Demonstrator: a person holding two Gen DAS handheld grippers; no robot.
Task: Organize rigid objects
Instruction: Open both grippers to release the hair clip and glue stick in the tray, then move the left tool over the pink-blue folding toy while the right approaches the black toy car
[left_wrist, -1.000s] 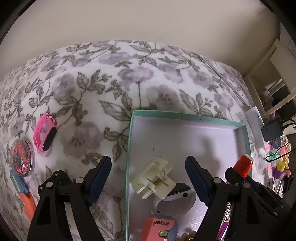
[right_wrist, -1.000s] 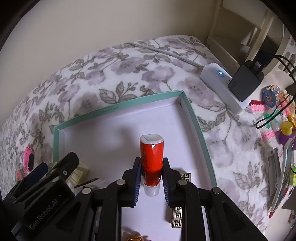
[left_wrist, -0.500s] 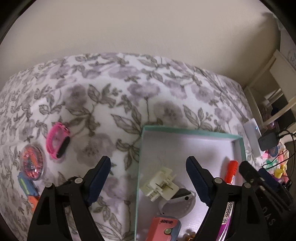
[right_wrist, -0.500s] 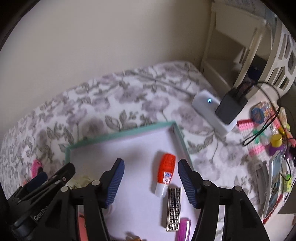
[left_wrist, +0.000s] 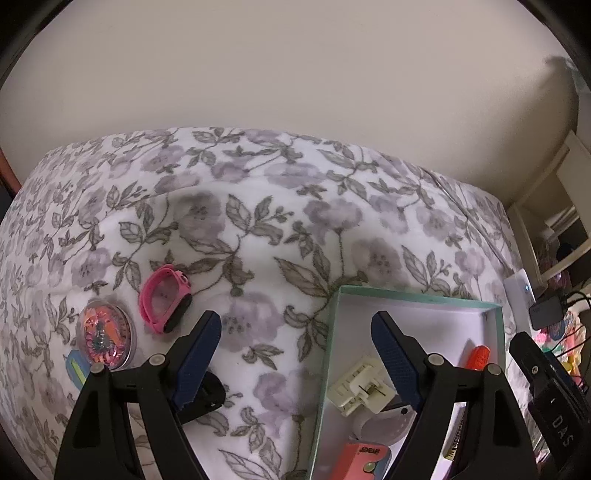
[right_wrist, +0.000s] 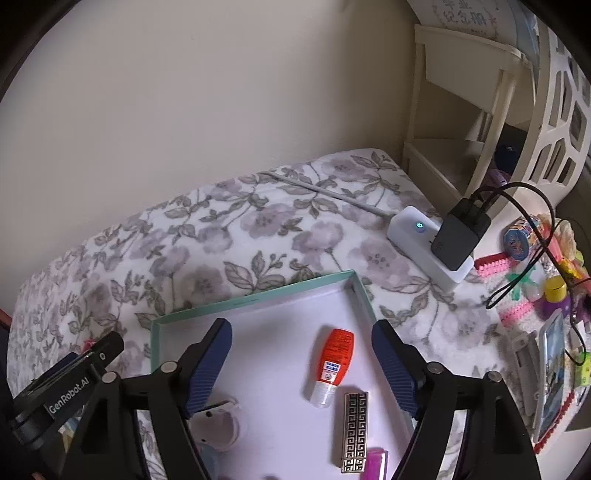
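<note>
Partly hidden: white watch (band only).

Bed with floral blanket — what is laid directly on it. Teal-rimmed box: set ahead of the right fingers. Pink watch and round clear case: placed left of the left fingers, just beside each other. White power strip — found beyond the right fingers, to their right, with a black adapter plugged in.
</note>
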